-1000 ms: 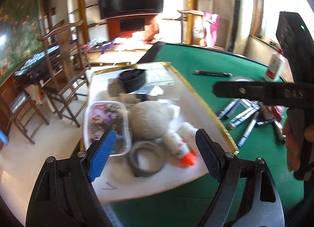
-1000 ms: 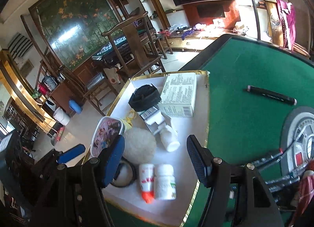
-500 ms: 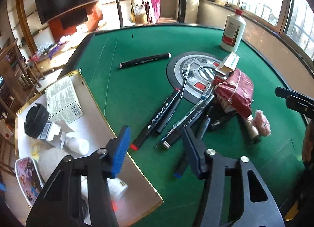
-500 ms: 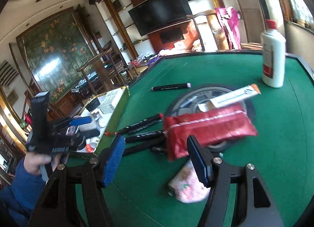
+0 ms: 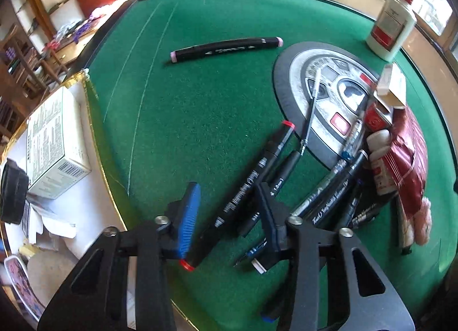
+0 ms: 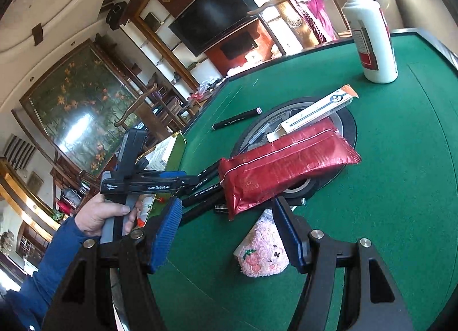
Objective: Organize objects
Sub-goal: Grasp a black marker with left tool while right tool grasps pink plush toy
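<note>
On the green table (image 5: 200, 107), L gripper (image 5: 229, 213) points steeply down w/ jaws closing around a red-tipped black marker (image 5: 246, 190), pads not yet pressing it; more pens lie just beside, by a red pouch (image 6: 286, 165). R gripper (image 6: 229, 233) hovers w/ fingers spread, nothing gripped, pink plush (image 6: 262, 251) between them; white tray (image 5: 86, 210) at table's left edge.

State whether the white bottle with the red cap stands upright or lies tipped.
Upright: the white bottle stands on its base on the green table, red cap on top.
</note>
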A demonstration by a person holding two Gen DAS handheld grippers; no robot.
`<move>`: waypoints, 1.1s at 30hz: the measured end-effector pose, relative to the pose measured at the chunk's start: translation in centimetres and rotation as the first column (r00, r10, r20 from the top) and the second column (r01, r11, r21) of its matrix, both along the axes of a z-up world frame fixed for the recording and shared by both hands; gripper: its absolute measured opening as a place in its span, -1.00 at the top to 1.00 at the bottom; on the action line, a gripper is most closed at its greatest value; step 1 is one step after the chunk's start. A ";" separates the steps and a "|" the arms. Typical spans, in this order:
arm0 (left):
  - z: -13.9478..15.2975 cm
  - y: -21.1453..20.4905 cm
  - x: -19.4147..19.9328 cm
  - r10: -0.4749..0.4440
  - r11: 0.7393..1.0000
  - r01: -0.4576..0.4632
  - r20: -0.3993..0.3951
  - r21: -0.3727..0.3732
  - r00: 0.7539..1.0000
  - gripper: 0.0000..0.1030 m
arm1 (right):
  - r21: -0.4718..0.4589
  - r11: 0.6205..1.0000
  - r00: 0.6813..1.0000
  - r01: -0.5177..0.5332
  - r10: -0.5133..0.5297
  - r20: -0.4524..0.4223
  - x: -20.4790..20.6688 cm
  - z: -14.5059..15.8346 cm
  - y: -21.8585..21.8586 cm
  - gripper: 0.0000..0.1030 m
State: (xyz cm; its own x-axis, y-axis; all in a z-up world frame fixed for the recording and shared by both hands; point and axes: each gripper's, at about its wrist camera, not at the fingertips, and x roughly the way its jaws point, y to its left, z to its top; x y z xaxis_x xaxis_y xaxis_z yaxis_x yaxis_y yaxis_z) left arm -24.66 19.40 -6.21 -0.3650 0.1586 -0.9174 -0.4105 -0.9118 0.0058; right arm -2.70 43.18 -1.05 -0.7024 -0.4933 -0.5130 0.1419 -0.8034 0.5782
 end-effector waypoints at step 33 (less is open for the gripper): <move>-1.6 2.2 6.5 -0.055 0.992 0.079 -0.226 0.097 0.973 0.70 | 0.332 0.943 0.990 -0.030 -0.017 0.138 -0.7 -5.1 -3.5 0.22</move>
